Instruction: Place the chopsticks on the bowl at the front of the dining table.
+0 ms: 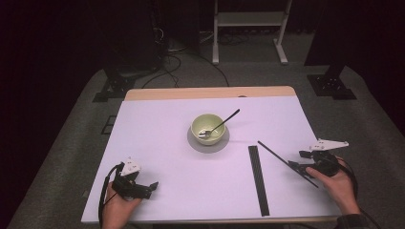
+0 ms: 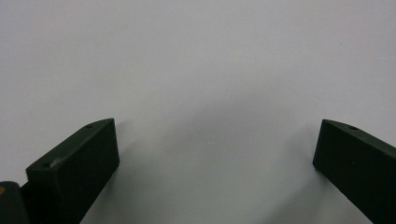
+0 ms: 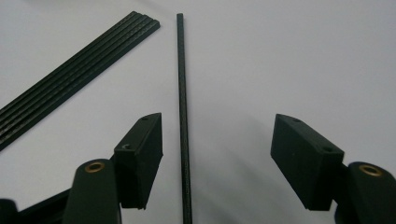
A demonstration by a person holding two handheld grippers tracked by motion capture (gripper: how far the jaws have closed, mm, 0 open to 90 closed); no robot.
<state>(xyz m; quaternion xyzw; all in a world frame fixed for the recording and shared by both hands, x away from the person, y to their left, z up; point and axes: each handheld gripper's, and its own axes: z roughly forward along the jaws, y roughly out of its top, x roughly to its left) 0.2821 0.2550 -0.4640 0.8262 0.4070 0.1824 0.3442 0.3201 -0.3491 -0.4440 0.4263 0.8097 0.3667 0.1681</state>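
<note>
The right gripper (image 3: 217, 140) had its jaws apart, a thin rod (image 3: 183, 93) between them untouched. A strip bundle (image 1: 258, 179) lay at its nine o'clock; a bowl (image 1: 208, 128) with spoon (image 1: 220, 124) at ten. The left gripper (image 2: 215, 154) stood apart over bare table (image 1: 167, 157).

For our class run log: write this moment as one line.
right gripper: open, astride single black rod | left gripper: open, empty | rod bundle: flat on table

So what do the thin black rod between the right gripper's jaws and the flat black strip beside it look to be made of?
Thin black rod: probably carbon fibre or a similar composite; matte black with a faint woven texture, perfectly straight. Flat black strip: looks like the same kind of rods lying side by side, going by the lengthwise ridges and matching dull sheen; painted metal or plastic can't be ruled out.
</note>
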